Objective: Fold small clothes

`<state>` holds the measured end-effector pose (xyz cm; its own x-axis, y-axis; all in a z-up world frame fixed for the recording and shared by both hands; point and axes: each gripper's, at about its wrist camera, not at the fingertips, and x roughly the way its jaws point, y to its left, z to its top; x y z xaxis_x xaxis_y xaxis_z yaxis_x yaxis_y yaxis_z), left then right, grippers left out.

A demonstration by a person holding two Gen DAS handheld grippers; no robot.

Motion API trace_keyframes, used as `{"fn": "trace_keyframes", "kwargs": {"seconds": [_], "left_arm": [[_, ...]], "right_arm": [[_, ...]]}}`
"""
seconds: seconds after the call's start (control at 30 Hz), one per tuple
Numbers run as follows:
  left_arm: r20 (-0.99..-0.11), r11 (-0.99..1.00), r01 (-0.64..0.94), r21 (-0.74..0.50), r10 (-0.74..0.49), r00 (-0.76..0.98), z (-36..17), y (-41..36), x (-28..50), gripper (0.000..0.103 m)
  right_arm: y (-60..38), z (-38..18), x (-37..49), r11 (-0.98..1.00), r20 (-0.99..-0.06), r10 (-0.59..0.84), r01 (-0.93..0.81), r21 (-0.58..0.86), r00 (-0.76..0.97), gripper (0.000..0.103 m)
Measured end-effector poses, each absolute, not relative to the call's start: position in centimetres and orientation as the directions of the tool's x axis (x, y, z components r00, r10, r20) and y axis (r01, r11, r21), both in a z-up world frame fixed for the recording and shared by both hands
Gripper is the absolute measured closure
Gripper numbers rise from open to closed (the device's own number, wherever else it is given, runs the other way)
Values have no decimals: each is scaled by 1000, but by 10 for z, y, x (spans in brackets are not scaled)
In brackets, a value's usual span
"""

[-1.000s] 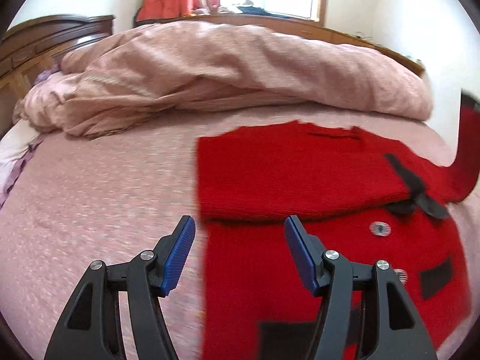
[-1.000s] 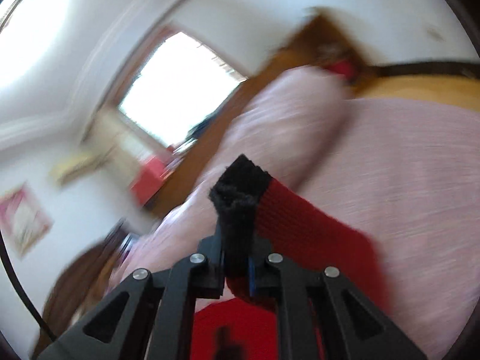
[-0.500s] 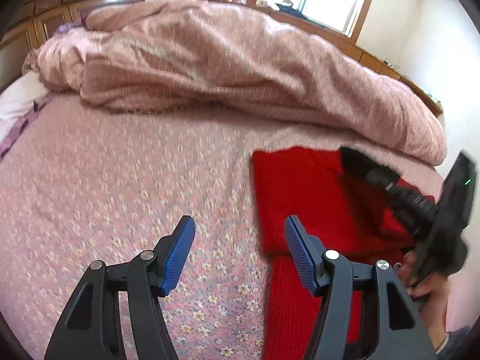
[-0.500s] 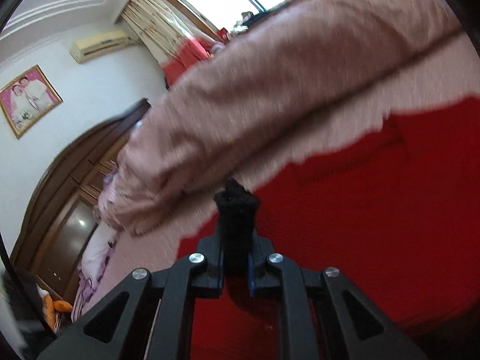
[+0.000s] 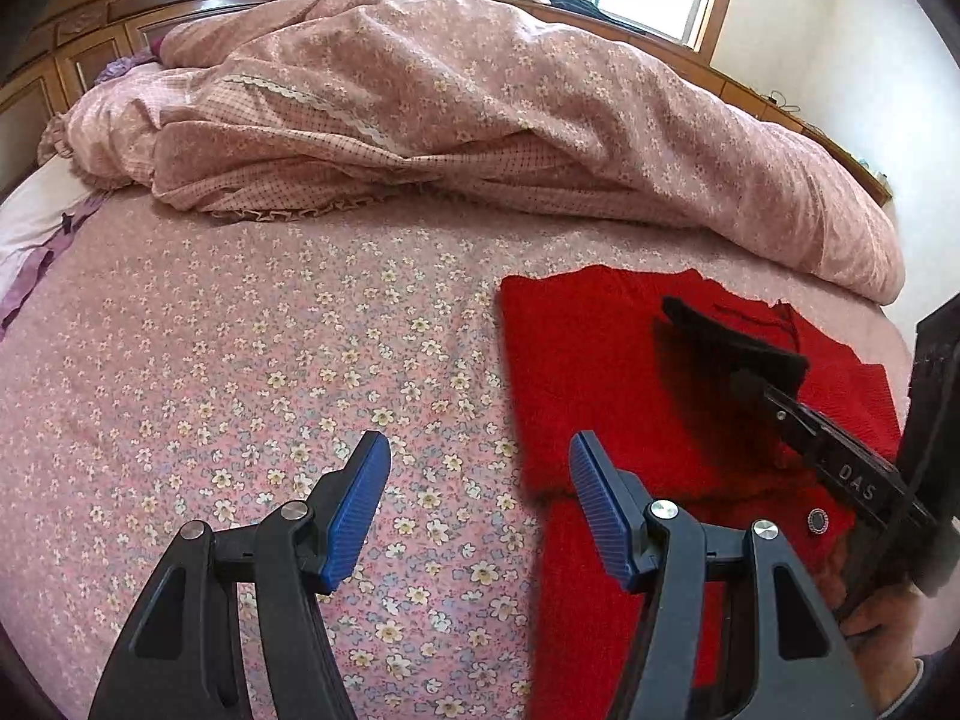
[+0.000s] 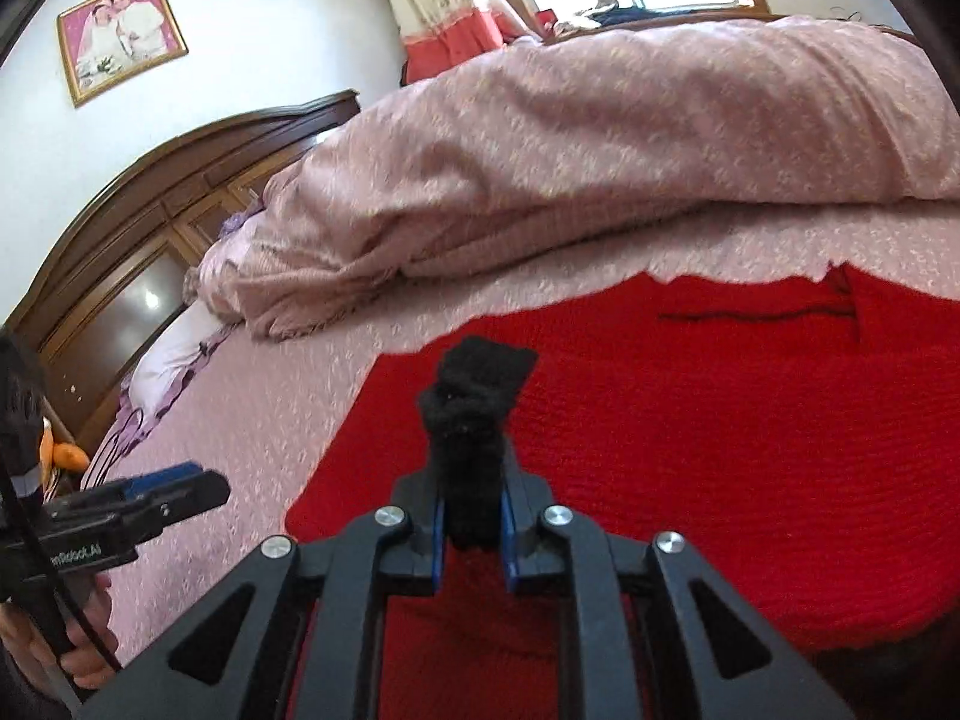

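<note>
Right tool [image 6: 472, 531] pinches the fuzzy black cuff [image 6: 474, 414] of the red knitted child's cardigan [image 6: 690, 438], its jaws narrow around the bunched wool; they have just been easing apart a little, with the cuff between the pads. The cardigan lies flat on the pink flowered bedsheet [image 5: 240, 372], just in front of the heaped pink quilt [image 5: 480, 102], one fold already across its body. Left tool [image 5: 480, 504] hangs with jaws wide and empty above the cardigan's near-left edge, touching nothing.

Risks, as I judge them: if the right pads let go while the cuff is lifted, the sleeve can drop crooked or spring back out past the folded body. Thick, fluffy wool may snag on the ribbed blue pads [image 5: 360, 504] and drag the sleeve along on withdrawal. With the left tool not pinning anything, any tug may shift the lower layers on the soft sheet and skew the fold.
</note>
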<state>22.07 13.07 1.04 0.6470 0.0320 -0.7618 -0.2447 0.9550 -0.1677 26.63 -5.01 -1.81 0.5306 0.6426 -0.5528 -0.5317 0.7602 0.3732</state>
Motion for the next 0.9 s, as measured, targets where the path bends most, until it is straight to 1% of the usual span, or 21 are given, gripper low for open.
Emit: {"fn": "trace_keyframes", "kwargs": {"seconds": [0.17,0.27,0.37,0.4,0.5,0.53,0.63,0.73,0.8,0.87,0.9], "left_arm": [[-770,955,-242,-169,25,638,6,130,223,46],[-772,959,-234,-157,29,635,5,127,225,46],[-766,962,-223,-155,26,642,5,124,225,46],[-763,964,-218,-152,26,646,5,122,225,46],[-753,967,-209,-142,32,657,3,118,224,46],[-751,967,-208,-149,27,660,3,117,224,46],[-739,963,-201,-178,4,674,3,115,223,46],[-727,963,-191,-187,-5,686,2,111,222,46],[-725,965,-191,-181,0,688,-1,108,222,46],[-729,966,-191,-174,4,685,-4,106,223,46],[-731,965,-192,-178,1,682,-7,105,224,46]], "right_arm": [[-56,-14,260,746,-538,659,-547,381,526,83],[-54,-18,261,739,-586,657,-558,377,474,79],[-61,-14,256,732,-589,664,-561,386,461,73],[-68,-9,251,719,-569,682,-564,406,460,69],[-93,5,239,686,-524,722,-568,455,452,53],[-104,9,234,686,-518,723,-563,460,457,51],[-149,17,221,711,-524,701,-534,457,485,50],[-207,15,215,817,-583,573,-460,349,576,50],[-250,7,215,879,-609,474,-375,293,636,52],[-281,-2,218,893,-614,451,-326,312,647,58],[-295,-5,220,896,-616,443,-306,322,651,65]]}}
